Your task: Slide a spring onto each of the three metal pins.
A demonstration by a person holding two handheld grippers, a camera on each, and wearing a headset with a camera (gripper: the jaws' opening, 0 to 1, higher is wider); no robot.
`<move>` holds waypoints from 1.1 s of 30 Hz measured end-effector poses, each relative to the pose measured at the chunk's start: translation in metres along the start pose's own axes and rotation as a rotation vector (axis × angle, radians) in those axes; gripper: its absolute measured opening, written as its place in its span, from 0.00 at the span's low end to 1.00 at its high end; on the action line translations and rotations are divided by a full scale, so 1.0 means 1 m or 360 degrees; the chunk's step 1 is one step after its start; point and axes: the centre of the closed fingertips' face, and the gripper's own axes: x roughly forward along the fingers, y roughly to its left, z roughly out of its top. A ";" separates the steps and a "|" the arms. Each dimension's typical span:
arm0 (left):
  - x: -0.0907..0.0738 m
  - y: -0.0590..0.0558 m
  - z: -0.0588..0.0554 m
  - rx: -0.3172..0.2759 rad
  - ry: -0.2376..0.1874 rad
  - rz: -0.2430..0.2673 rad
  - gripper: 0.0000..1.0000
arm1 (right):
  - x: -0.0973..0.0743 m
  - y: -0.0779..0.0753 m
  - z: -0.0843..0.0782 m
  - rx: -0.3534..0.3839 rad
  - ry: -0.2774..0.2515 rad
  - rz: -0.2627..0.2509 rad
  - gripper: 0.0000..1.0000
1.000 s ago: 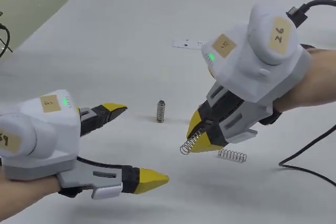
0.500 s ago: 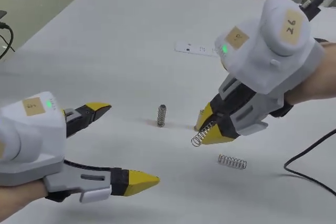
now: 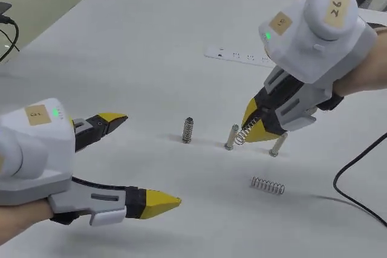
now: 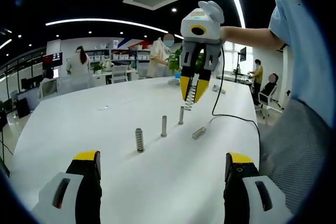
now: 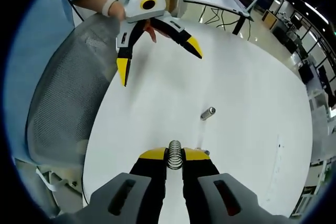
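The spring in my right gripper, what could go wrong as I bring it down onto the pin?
1. The spring sticks out tilted from the right gripper, pinched near one end, so its free end may catch the top of the middle pin instead of sliding over it.
2. That pin and the bare pin beside it stand with no visible holder; a sideways nudge might topple either.
3. The loose spring lies nearby and could roll if knocked.
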 end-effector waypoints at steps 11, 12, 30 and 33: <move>0.001 0.000 -0.001 -0.0006 0.0004 -0.0004 0.98 | -0.001 -0.018 -0.008 -0.0008 0.0077 -0.0024 0.08; 0.001 -0.001 -0.002 -0.0007 0.0007 -0.0006 0.98 | 0.000 -0.020 -0.008 -0.0008 0.0079 -0.0026 0.08; 0.004 -0.002 -0.006 -0.0018 0.0027 -0.0027 0.98 | 0.015 -0.039 -0.026 -0.0031 0.0183 -0.0002 0.08; 0.004 -0.001 -0.007 -0.0020 0.0031 -0.0029 0.98 | 0.017 -0.040 -0.024 -0.0028 0.0180 0.0002 0.08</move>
